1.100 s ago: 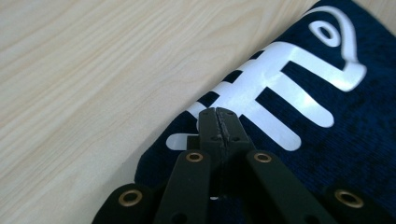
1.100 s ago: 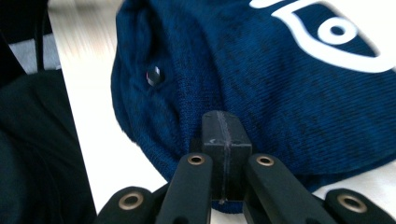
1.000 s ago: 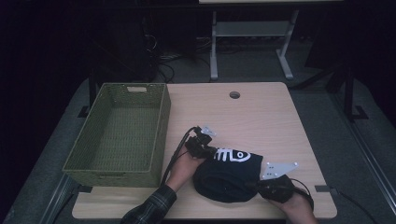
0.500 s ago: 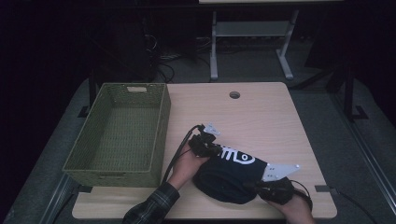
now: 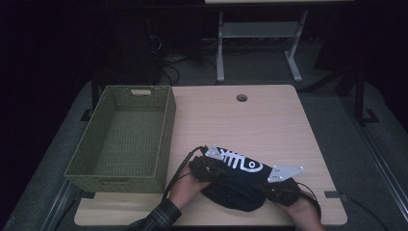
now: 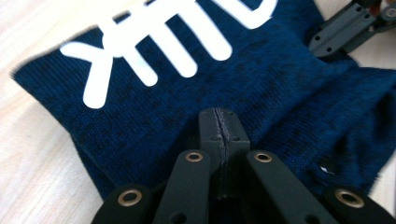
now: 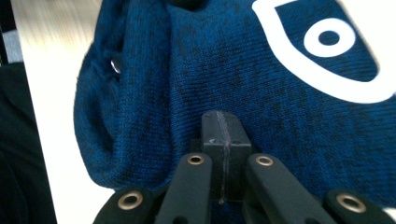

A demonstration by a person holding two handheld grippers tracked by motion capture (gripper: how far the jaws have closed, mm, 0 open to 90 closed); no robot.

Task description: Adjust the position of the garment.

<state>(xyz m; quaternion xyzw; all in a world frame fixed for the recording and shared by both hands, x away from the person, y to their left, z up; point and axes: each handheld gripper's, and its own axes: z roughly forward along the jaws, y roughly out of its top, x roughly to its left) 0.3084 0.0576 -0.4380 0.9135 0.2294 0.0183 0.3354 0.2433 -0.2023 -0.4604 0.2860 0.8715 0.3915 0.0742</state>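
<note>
A dark blue knit garment [image 5: 238,185] with a white fish-skeleton print [image 5: 238,161] lies folded near the table's front edge. My left gripper [image 5: 210,168] is at its left end and my right gripper [image 5: 278,186] at its right end. In the left gripper view, the left gripper [image 6: 218,122] has its jaws pressed together against the printed cloth [image 6: 154,107]. The right gripper [image 6: 348,25] shows at the top right of that view. In the right gripper view, the right gripper [image 7: 223,125] is also shut, over the cloth [image 7: 201,70] beside the fish's eye.
A green woven basket [image 5: 166,137] stands empty at the left of the wooden table [image 5: 250,125], right beside my left hand. A round cable hole [image 5: 242,97] is at the table's far edge. Beyond it stand a white frame and cables on the floor.
Both grippers have swung the garment's upper layer away from me and leftward. The fish print now lies diagonally between them, and the bundle is more compact.
</note>
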